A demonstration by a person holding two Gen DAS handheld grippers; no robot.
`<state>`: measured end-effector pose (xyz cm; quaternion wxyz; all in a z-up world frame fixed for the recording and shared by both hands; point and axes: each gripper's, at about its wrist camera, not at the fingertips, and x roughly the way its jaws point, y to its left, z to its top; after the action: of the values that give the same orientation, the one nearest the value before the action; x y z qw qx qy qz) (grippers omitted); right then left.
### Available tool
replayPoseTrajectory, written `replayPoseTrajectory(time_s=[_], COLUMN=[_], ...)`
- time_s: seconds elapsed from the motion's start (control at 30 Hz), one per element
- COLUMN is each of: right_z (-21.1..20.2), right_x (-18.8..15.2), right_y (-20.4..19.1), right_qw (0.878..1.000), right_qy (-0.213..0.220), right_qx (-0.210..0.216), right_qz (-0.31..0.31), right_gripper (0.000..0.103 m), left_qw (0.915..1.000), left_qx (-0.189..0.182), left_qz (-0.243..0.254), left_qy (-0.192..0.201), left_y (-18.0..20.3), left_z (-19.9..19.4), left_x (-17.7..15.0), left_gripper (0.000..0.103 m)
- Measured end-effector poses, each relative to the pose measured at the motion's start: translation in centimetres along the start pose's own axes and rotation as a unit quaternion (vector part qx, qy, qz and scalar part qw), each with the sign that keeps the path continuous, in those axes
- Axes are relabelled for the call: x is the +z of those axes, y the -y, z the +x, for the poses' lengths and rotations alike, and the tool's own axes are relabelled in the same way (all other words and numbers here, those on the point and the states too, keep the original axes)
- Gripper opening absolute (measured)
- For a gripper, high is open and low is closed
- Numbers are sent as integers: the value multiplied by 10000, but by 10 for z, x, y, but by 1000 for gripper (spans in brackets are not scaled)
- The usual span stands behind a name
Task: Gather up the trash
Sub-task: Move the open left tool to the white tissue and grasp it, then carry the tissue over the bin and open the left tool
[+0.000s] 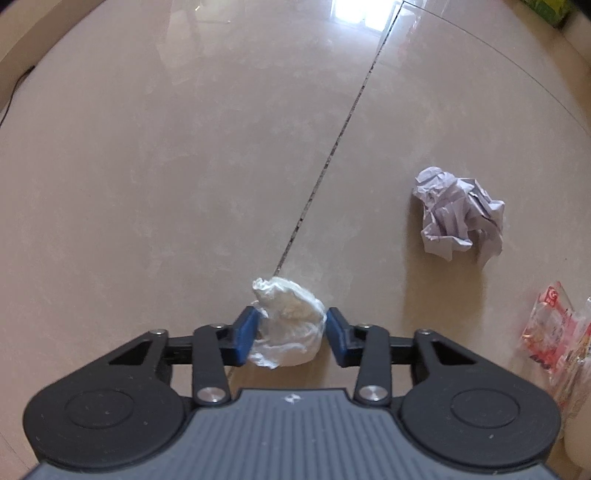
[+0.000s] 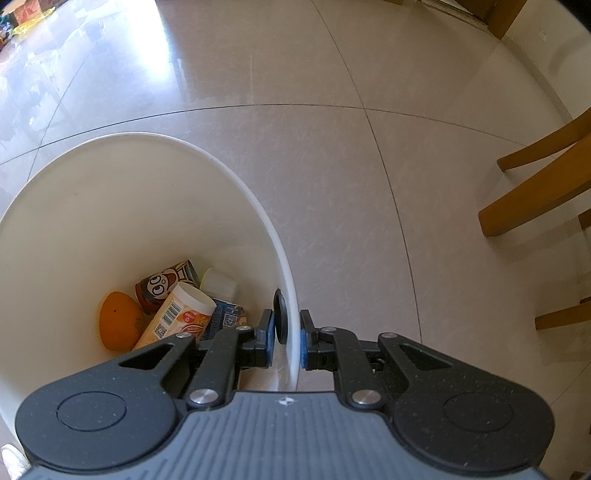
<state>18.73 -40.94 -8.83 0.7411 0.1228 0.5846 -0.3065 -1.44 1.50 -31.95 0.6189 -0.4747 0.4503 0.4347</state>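
In the left wrist view a crumpled white tissue wad [image 1: 286, 325] fills the gap between the blue pads of my left gripper [image 1: 290, 332], which is shut on it just above the tiled floor. A crumpled ball of pale paper [image 1: 458, 214] lies on the floor to the right and further ahead. A red and clear plastic wrapper [image 1: 554, 332] lies at the right edge. In the right wrist view my right gripper [image 2: 287, 338] is shut on the rim wall of a white bin [image 2: 236, 184]. The bin holds an orange [image 2: 118, 321], a brown can [image 2: 166, 284], a white-capped tube [image 2: 181, 314] and a blue carton [image 2: 225, 317].
Wooden chair legs [image 2: 535, 199] stand on the floor to the right of the bin. A dark grout line [image 1: 332, 155] runs away across the beige tiles. A black cable [image 1: 14, 92] trails along the wall at far left. Colourful items [image 2: 22, 11] lie far off at top left.
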Motion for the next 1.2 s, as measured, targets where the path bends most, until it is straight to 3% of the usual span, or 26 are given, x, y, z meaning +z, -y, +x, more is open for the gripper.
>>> replayPoseTrajectory(time_s=[0.17,0.43,0.6,0.77,0.97,1.2], right_z=[0,-1,-1,-1,-1,-1], right_x=[0,1,0,1,1,2], right_y=[0,0,0,1,1,2], right_qw=[10000,10000,10000,10000,10000,10000], right_qy=[11,6,0,-19,-10,-8], right_qx=[8,-7,-3,20,20,32], right_qz=[-28,-38,-51,-38,-52,-50], right_gripper=[15,15,15,15,15,15], left_qw=[9999,9998,9998,9961,9846,9586], left_qx=[-27,-73,-33,-89,-482,-925], left_qz=[-126,-188,183,871,1682,2693], left_qy=[20,0,-18,-56,21,94], left_y=[-2,10,21,55,101,173], left_z=[-5,-22,-48,-86,-157,-236], left_x=[-1,-1,-2,9,21,20], left_gripper=[28,27,27,26,26,26])
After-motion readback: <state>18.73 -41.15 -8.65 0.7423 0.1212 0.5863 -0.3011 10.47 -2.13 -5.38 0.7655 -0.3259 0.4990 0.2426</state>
